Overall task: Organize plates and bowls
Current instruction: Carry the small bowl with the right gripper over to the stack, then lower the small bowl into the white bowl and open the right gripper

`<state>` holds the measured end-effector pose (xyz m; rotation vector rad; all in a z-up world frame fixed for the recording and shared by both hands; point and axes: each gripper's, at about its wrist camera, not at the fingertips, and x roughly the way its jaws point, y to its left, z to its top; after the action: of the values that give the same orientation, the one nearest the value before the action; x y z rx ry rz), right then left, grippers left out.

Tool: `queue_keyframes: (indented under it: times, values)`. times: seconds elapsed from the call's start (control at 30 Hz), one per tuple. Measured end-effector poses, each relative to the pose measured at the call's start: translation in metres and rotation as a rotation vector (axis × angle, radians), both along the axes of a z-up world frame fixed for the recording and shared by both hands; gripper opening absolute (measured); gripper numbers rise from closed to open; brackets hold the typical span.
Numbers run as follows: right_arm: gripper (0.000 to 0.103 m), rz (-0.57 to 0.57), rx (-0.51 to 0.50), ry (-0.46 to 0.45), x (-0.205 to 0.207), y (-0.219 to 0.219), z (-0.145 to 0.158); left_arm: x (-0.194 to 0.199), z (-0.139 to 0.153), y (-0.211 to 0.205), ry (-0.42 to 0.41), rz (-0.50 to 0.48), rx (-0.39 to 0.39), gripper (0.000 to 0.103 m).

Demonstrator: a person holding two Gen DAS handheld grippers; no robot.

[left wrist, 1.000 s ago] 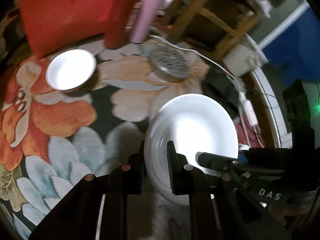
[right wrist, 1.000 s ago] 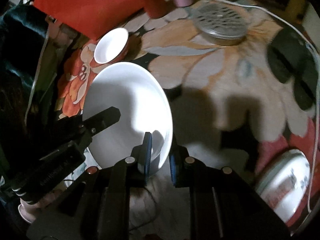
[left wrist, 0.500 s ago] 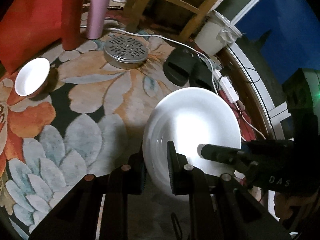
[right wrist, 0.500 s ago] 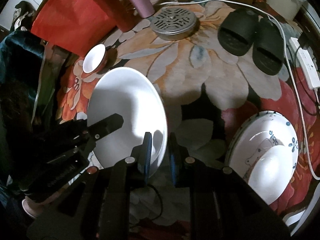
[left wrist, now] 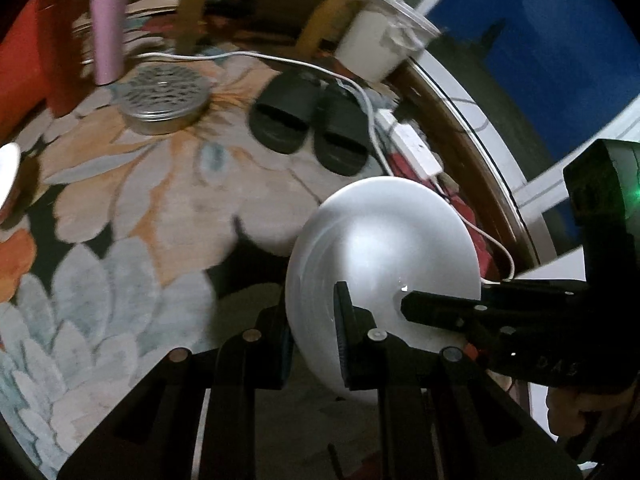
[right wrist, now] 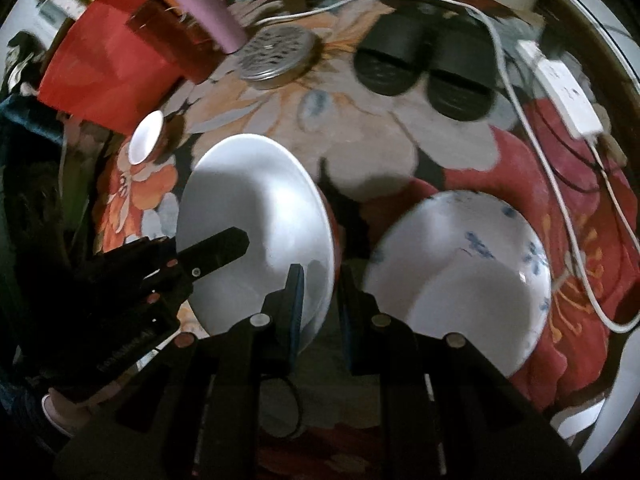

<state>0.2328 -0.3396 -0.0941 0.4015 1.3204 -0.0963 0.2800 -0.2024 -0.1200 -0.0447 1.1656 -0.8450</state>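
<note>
A plain white plate (left wrist: 380, 248) (right wrist: 256, 200) hangs above the flowered carpet, held by both grippers at opposite rims. My left gripper (left wrist: 312, 304) is shut on its near-left edge, and one finger (left wrist: 440, 310) of the right gripper lies across the plate's right side. In the right wrist view my right gripper (right wrist: 320, 276) is shut on the plate's lower right rim. Just right of it, a blue-patterned plate (right wrist: 504, 220) lies on the carpet with a plain white dish (right wrist: 468, 304) on it. A small white bowl (right wrist: 146, 142) (left wrist: 7, 172) sits far left.
Black slippers (right wrist: 424, 56), a perforated metal tin (right wrist: 276, 54), a pink bottle (right wrist: 208, 8), a red bottle (right wrist: 168, 36) and a red bag (right wrist: 96, 68) line the far side. A white power strip (right wrist: 568, 92) with cables runs along the right. A white bin (left wrist: 384, 48) stands behind.
Both grippers have carried the white plate to the right across the carpet. The small bowl has slid to the left edge, and the patterned plate now lies close beside the held plate.
</note>
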Motion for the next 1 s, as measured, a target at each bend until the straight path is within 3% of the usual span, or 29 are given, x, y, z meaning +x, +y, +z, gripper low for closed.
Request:
queue_keyframes:
  times: [0.5,0.77,1.0]
  values:
    - [0.018,-0.186,-0.015,0.107,-0.065,-0.081,-0.017,-0.050,-0.022,-0.111,0.022,-0.237,0.047,0.017]
    - [0.017,-0.259,0.079,0.164,-0.084,-0.101,-0.038,-0.064,-0.037,-0.129,0.045,-0.299,0.094,0.017]
    - [0.017,-0.264,0.084,0.168,-0.083,-0.099,-0.041,-0.063,-0.043,-0.128,0.070,-0.304,0.112,0.017]
